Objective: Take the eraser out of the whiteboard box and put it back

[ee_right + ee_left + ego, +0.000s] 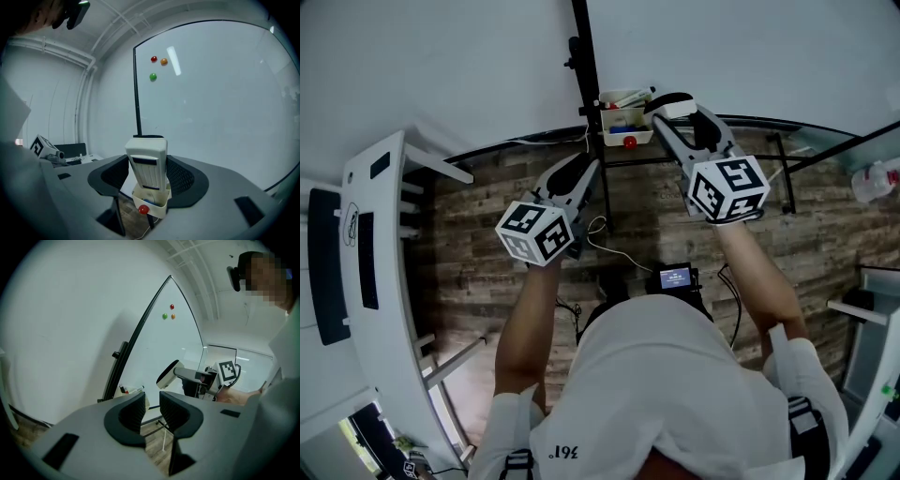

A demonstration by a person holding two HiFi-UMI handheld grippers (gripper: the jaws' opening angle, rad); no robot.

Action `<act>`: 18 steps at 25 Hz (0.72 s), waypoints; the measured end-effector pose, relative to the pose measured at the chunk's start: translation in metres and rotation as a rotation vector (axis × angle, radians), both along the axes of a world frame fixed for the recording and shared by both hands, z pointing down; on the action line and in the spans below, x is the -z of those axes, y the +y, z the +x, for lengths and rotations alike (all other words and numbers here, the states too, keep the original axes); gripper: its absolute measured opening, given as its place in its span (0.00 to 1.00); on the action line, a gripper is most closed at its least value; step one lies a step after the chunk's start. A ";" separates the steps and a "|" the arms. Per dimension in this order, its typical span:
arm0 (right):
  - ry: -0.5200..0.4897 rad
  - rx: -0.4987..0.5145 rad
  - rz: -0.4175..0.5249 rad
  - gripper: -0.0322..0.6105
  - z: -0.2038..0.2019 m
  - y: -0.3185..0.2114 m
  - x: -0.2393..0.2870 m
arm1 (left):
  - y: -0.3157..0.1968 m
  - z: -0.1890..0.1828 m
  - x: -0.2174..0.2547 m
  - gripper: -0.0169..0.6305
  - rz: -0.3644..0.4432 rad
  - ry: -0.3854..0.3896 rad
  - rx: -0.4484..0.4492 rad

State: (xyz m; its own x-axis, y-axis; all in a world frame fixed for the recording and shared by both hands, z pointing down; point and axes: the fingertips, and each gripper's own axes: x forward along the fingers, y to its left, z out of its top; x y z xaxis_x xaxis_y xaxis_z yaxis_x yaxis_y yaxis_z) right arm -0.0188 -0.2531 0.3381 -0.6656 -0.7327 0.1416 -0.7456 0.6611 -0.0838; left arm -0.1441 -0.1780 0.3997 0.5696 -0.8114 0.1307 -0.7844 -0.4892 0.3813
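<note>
My right gripper [677, 109] is shut on the white eraser [679, 108] and holds it just right of and above the whiteboard box [625, 129]. In the right gripper view the eraser [149, 164] stands upright between the pads of that gripper [149, 174]. The small white box [153, 202] with a red magnet [143, 210] on its front lies right below it. My left gripper [579, 171] hangs lower left of the box. In its own view the left gripper [151, 405] has a narrow gap between the jaws and nothing in it. That view also shows the eraser [168, 373] and the box [135, 391].
The whiteboard [211, 103] carries three coloured magnets [153, 59], and its black post [583, 66] rises beside the box. A white curved desk [370, 281] runs along the left. A plastic bottle [874, 180] sits at the right. Cables lie on the wood floor [487, 244].
</note>
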 end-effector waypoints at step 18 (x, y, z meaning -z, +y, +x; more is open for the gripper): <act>0.055 -0.007 -0.120 0.47 -0.039 -0.038 -0.066 | -0.031 0.010 -0.041 0.18 -0.080 -0.048 -0.024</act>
